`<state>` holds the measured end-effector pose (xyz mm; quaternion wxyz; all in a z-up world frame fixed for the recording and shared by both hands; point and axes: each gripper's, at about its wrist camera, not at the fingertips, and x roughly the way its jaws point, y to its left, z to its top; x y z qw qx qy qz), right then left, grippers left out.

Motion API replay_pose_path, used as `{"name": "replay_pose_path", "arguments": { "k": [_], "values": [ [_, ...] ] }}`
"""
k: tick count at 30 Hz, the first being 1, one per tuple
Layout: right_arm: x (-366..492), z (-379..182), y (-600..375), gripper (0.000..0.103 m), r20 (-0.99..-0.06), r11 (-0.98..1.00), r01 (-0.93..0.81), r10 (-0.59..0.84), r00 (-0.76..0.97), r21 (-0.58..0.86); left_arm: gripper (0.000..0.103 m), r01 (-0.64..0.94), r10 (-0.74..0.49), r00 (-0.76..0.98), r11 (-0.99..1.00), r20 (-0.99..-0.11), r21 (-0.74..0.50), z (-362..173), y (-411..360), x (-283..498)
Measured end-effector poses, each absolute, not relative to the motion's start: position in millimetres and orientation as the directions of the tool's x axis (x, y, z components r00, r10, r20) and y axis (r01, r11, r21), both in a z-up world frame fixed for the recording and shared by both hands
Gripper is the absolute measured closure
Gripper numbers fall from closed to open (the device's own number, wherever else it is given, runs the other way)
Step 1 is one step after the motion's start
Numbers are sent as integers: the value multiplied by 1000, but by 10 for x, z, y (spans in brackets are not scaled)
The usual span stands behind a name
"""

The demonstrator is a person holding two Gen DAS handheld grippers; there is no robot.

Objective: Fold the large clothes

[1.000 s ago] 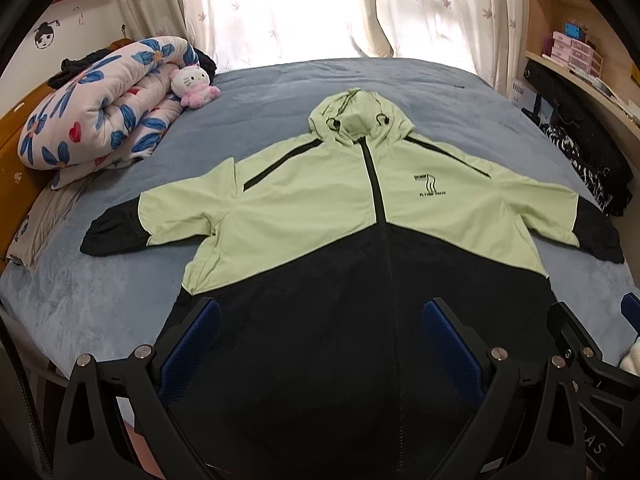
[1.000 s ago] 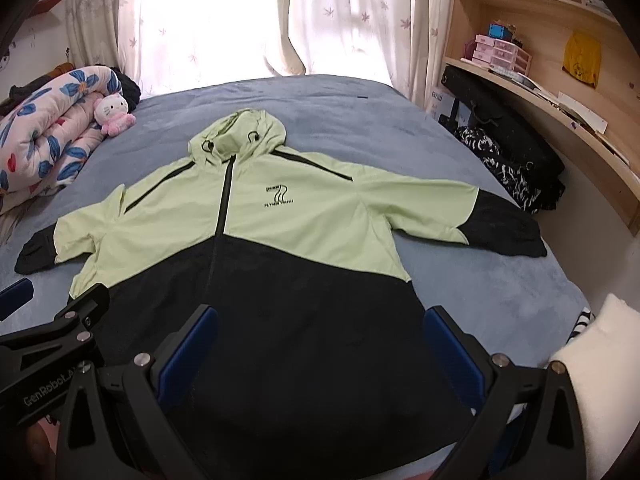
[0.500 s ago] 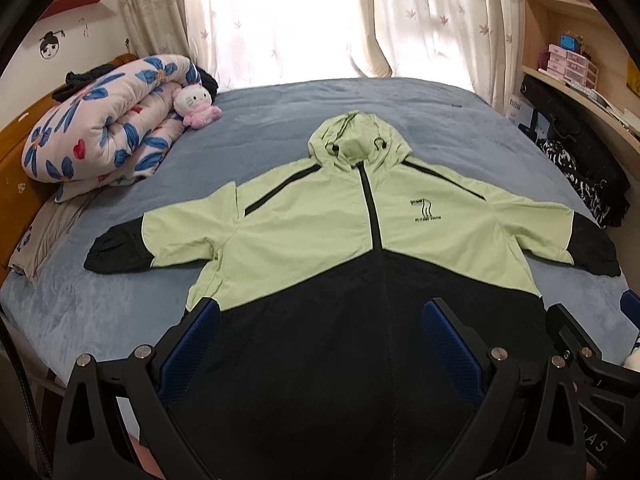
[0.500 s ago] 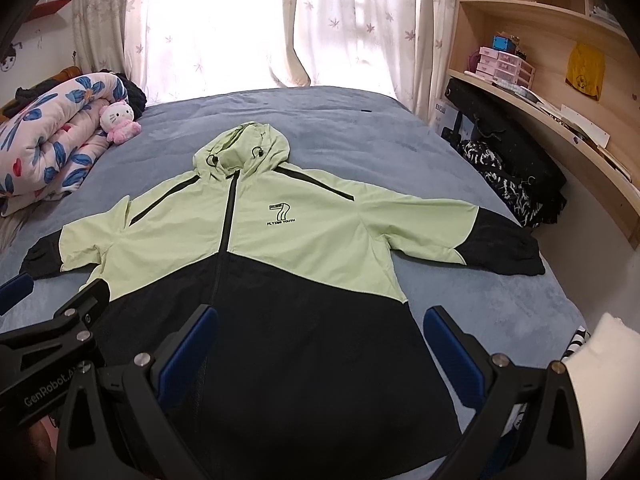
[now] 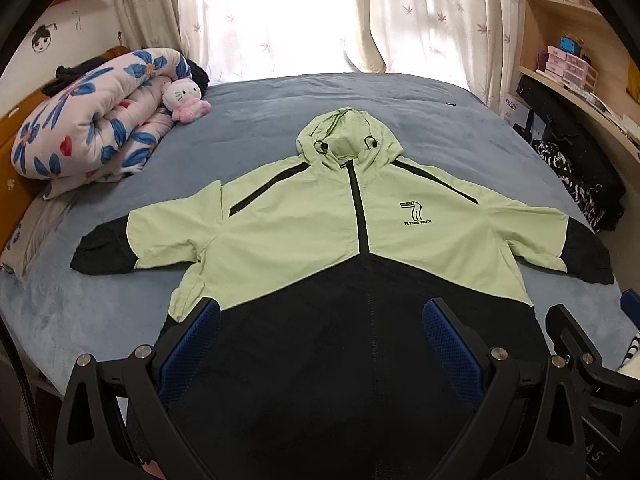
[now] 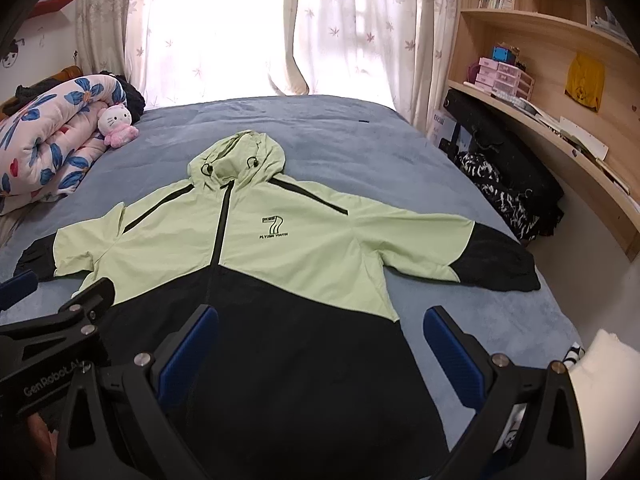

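A hooded jacket (image 5: 304, 236) (image 6: 304, 248), light green above and black below, lies flat and face up on the blue-grey bed (image 5: 360, 100), zipped, sleeves spread to both sides, hood toward the window. My left gripper (image 5: 320, 322) hangs open above the black hem, nothing between its blue pads. My right gripper (image 6: 320, 322) is open too, over the hem's right half. Each gripper shows at the edge of the other's view. Neither touches the fabric.
A rolled floral quilt (image 5: 92, 120) and a pink plush cat (image 5: 184, 100) lie at the bed's far left. A wooden desk and shelves (image 6: 560, 120) with dark bags (image 6: 508, 168) run along the right. Curtains cover the bright window behind.
Both grippers have drawn back and tilted up, so the jacket sits lower and smaller in view. The jacket itself has not moved, and both grippers stay open.
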<state>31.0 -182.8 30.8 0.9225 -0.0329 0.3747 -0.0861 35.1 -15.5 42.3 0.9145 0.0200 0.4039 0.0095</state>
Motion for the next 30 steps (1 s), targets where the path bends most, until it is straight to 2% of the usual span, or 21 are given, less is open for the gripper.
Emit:
{"name": "replay_pose_path", "arguments": {
  "k": [4,11,14,16,20,24,26,30],
  "values": [
    [362,320,-1837,0,-678,982,124,-189,710,-144,14,7,41,699,998,-714,64,459,-255,384],
    [513,467,-1970,0,-638,978,132,-207,742,-164,17,9,18,732,999,-681,36,523,-392,619],
    [636,623,-2142,0,-591,969,186,-247,768,-164,18,25,5,748,999,-664,36,603,-513,784],
    [754,746,-2314,0,-562,958,240,-286,776,-156,22,36,-5,768,999,-641,35,682,-611,898],
    [1050,934,-2823,0,-523,927,363,-354,775,-89,23,76,-28,783,996,-621,51,790,-846,1111],
    [1413,877,-3355,0,-555,889,453,-409,724,-65,23,133,-55,785,988,-617,81,833,-1128,1357],
    [1537,797,-3624,1,-574,892,451,-389,721,-37,23,169,-99,792,984,-602,62,845,-1223,1429],
    [1794,547,-4218,14,-684,876,481,-362,634,-17,23,264,-244,733,962,-636,-65,801,-1394,1645]
  ]
}}
